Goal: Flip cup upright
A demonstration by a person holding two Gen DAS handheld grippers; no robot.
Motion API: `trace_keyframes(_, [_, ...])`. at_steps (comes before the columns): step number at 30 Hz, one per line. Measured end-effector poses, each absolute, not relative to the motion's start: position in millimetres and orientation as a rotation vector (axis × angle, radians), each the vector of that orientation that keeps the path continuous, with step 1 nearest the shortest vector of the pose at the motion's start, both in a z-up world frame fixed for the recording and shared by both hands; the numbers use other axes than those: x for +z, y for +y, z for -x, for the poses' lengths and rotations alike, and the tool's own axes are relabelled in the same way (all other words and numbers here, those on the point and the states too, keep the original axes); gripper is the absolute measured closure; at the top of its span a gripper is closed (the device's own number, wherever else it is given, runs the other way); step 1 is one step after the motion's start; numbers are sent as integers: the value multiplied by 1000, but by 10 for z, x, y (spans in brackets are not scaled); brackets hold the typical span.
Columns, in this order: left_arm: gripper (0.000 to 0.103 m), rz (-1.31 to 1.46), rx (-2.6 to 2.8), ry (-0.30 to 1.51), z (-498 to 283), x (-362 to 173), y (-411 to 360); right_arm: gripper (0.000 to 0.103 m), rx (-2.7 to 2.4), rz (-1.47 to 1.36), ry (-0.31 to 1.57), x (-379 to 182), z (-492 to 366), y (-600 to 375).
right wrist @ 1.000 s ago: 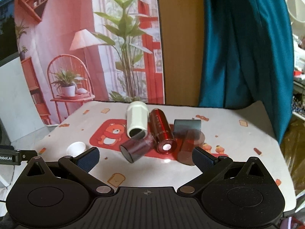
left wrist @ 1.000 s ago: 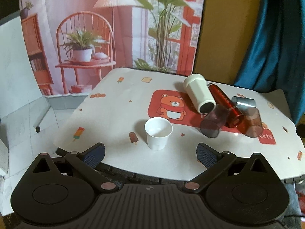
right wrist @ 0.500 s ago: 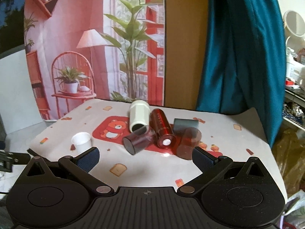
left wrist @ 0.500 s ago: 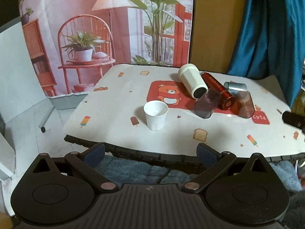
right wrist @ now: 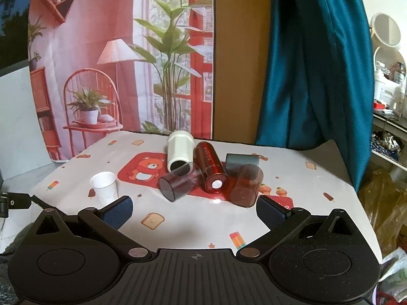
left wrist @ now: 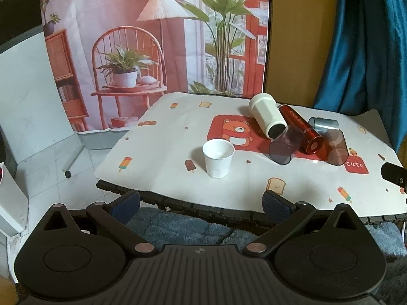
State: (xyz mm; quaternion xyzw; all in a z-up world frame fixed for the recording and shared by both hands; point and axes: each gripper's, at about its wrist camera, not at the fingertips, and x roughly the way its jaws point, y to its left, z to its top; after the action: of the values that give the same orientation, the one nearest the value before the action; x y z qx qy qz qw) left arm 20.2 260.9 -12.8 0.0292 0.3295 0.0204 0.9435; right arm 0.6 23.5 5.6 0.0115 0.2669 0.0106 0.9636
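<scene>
The white paper cup (left wrist: 218, 158) stands upright, mouth up, on the tabletop (left wrist: 254, 185), just in front of the red bear picture (left wrist: 235, 132) printed on the cloth, so the flip looks done for this one. Behind and to the right of the bear, five other cups and bottles lie on their sides in a touching heap: a white tumbler (left wrist: 267, 118), a red bottle (left wrist: 301, 132), a purple cup (left wrist: 285, 145), a brown cup (left wrist: 335, 146) and a grey cup (left wrist: 324, 124); they probably await the same treatment.

The left gripper (left wrist: 201, 200) hangs off the near edge of the tabletop, fingers spread wide and holding nothing. The right gripper (right wrist: 194, 209) hovers over the near part of the cloth, facing the heap, equally wide and empty.

The cloth is white with ice-lolly and toast prints. Behind the bear hangs a printed backdrop (left wrist: 157, 33) of a pink room; a teal curtain (right wrist: 313, 63) hangs to its right.
</scene>
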Motion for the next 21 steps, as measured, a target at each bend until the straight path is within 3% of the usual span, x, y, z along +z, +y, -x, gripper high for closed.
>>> trace_keyframes(21, [0, -46, 50, 693, -214, -159, 2637, 0, 32, -30, 561, -9, -36, 232])
